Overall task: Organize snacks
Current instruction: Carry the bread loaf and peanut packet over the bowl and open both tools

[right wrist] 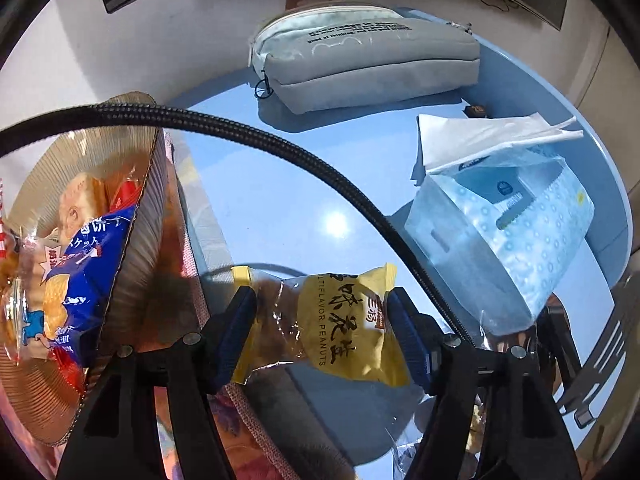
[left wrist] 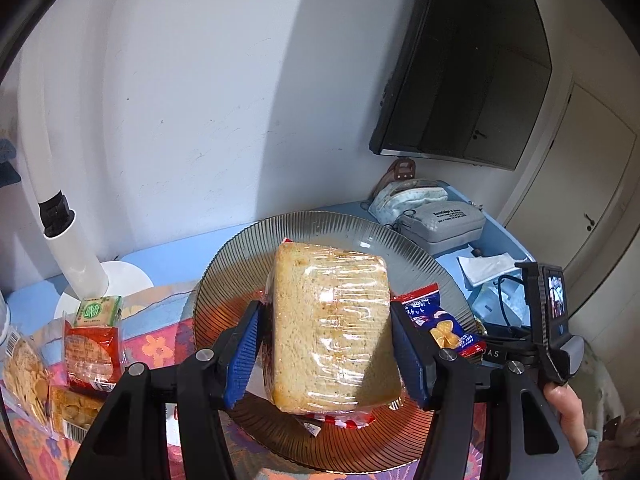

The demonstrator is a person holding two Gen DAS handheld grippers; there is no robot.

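My left gripper [left wrist: 328, 344] is shut on a clear-wrapped block of bread [left wrist: 332, 328] and holds it over a ribbed glass plate [left wrist: 248, 240]. A blue biscuit packet [left wrist: 444, 328] and a red-and-white packet [left wrist: 344, 422] lie on the plate under it. My right gripper [right wrist: 324, 332] is shut on a yellow peanut packet [right wrist: 340, 332], held above the blue table [right wrist: 280, 184] just right of the plate [right wrist: 140, 232]. The blue biscuit packet [right wrist: 76, 276] shows there on the plate's rim.
More snack packets [left wrist: 92, 344] lie on a floral cloth [left wrist: 160, 340] at the left, by a white lamp base [left wrist: 120, 284]. Grey pouches [right wrist: 368, 56], a tissue pack [right wrist: 504, 232] and a black cable [right wrist: 320, 176] are on the table at the right. A wall monitor [left wrist: 472, 64] hangs behind.
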